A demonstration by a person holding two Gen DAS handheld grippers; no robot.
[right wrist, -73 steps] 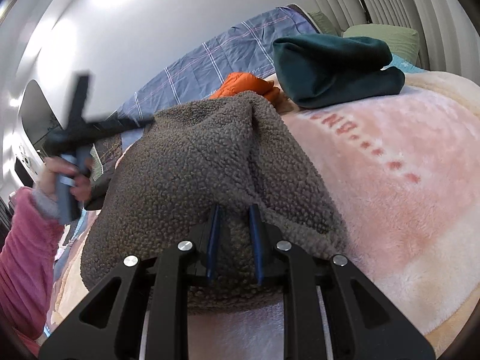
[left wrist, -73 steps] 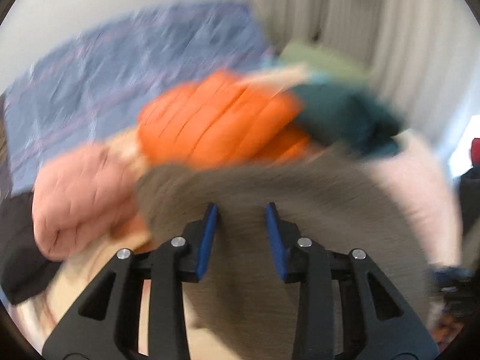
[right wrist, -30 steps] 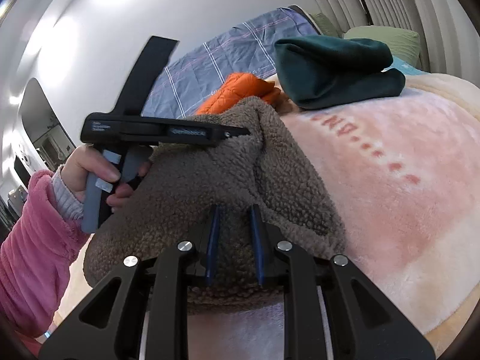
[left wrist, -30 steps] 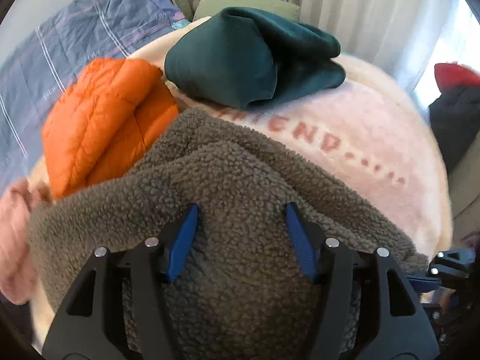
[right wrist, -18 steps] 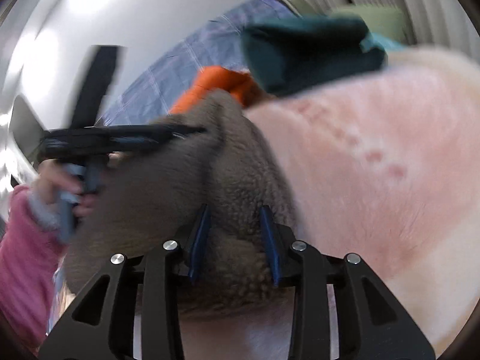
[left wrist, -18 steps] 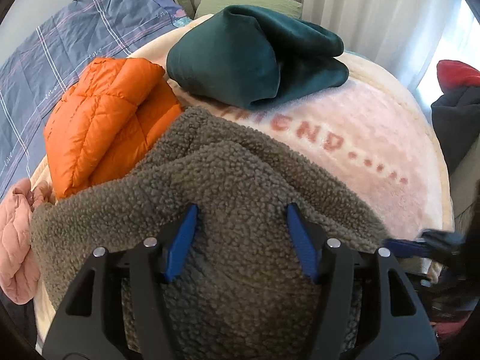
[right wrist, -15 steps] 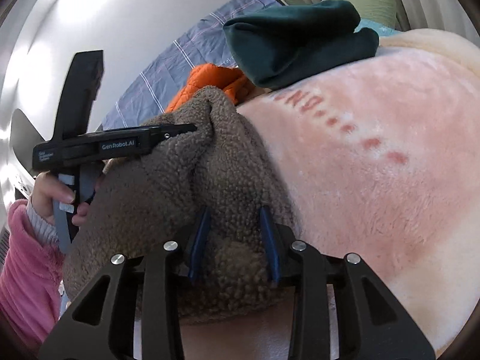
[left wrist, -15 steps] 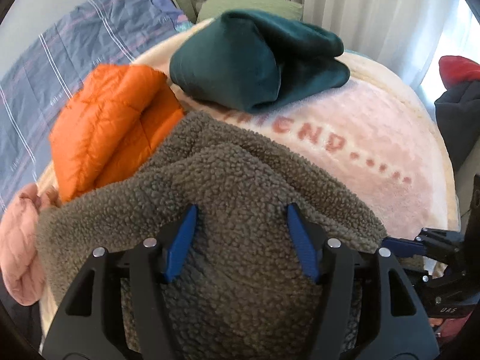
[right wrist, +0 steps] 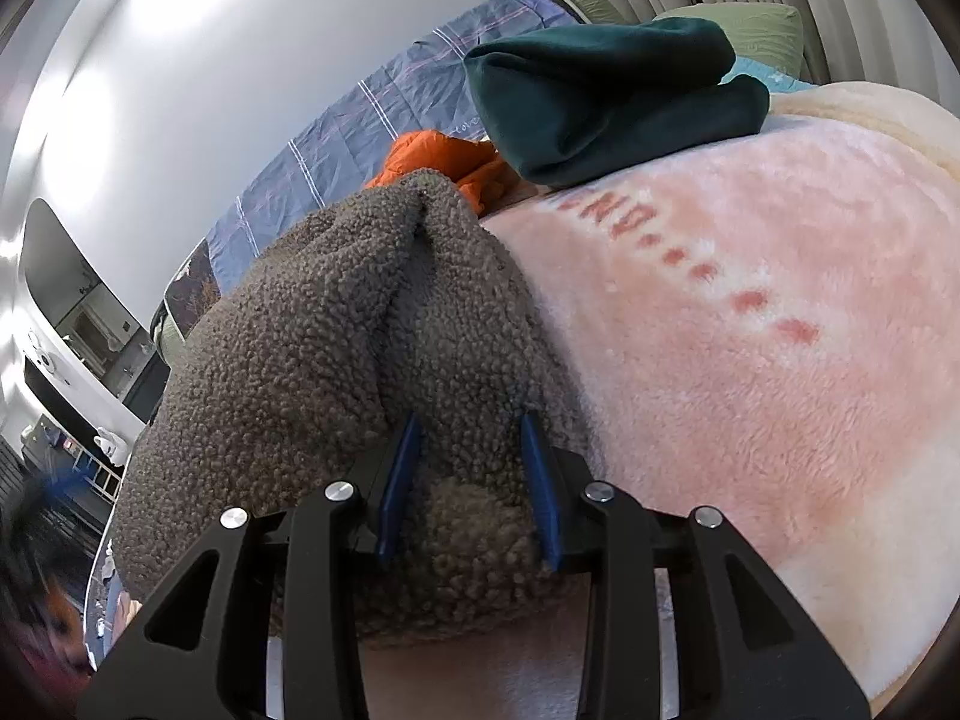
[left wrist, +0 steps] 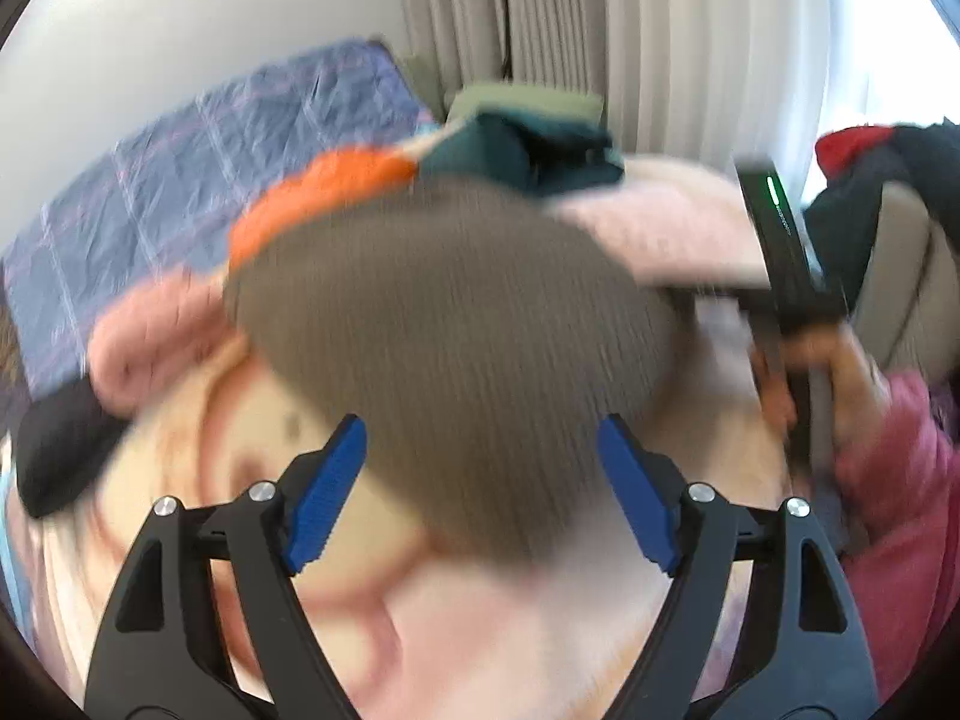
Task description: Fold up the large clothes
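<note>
A brown-grey sherpa fleece jacket [right wrist: 336, 324] lies bunched on a pink blanket [right wrist: 750, 312] on the bed. My right gripper [right wrist: 468, 438] has its jaws around a thick fold of the fleece at the near edge, closed onto it. In the blurred left wrist view the fleece [left wrist: 456, 324] lies ahead of my left gripper [left wrist: 480, 450], which is wide open and holds nothing. The right gripper body and the hand holding it show there at the right [left wrist: 786, 276].
A folded dark green garment [right wrist: 606, 96] and an orange puffer jacket [right wrist: 438, 162] lie at the far side of the bed. A pink garment [left wrist: 150, 336] and a black one [left wrist: 54, 450] lie left. Blue checked sheet [right wrist: 372, 114], curtains and wall behind.
My left gripper has let go of the fleece, opened wider and pulled back off it, moving fast. My right gripper stays clamped on the fleece fold.
</note>
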